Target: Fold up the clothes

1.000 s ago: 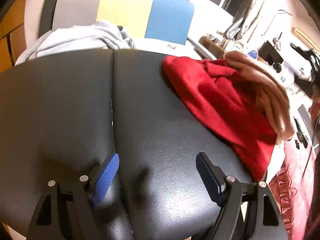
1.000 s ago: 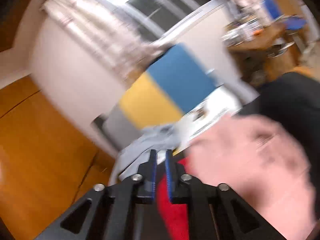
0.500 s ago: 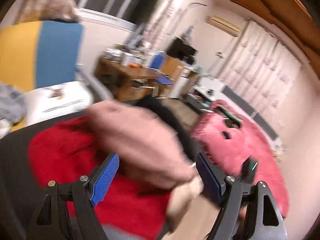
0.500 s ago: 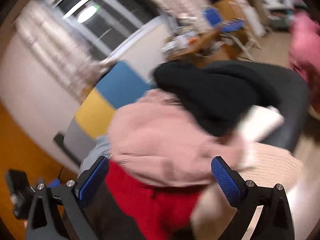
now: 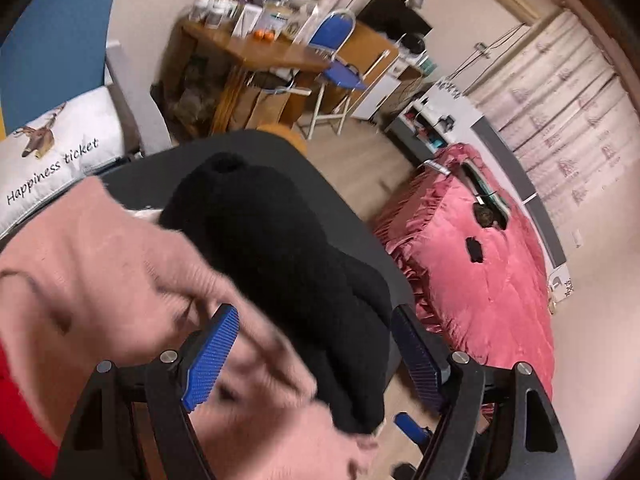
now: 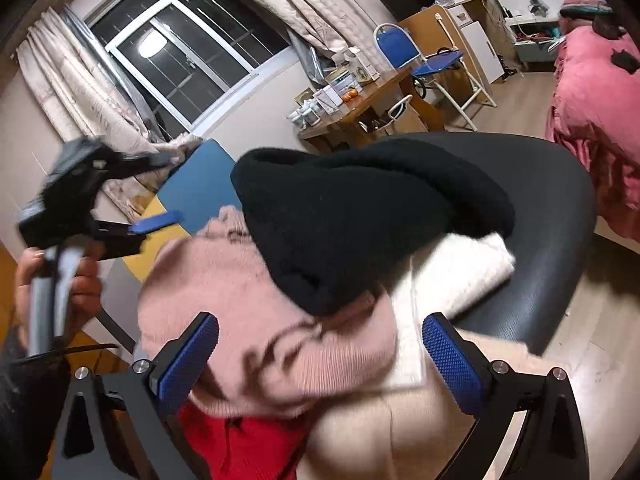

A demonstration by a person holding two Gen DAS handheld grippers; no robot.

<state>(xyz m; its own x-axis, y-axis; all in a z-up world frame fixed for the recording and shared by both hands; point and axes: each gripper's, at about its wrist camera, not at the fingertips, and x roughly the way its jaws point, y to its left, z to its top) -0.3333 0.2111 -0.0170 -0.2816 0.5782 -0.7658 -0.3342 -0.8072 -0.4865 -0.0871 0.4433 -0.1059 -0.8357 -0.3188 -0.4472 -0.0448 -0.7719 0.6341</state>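
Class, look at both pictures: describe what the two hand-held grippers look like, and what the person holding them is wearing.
Each gripper, left and right, has a black frame with triangular cut-outs, silver screws, and two fingers faced with blue, finely textured pads. Seen from the right camera, the left one has a grey handle. The hand on it wears a ring above a dark sleeve.

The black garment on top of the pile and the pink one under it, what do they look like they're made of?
Black garment: thick, matte knit, probably wool or acrylic, judging by its nubbly surface. Pink garment: soft, fuzzy knit with fine ribbing visible near its edge; the fibre cannot be told.
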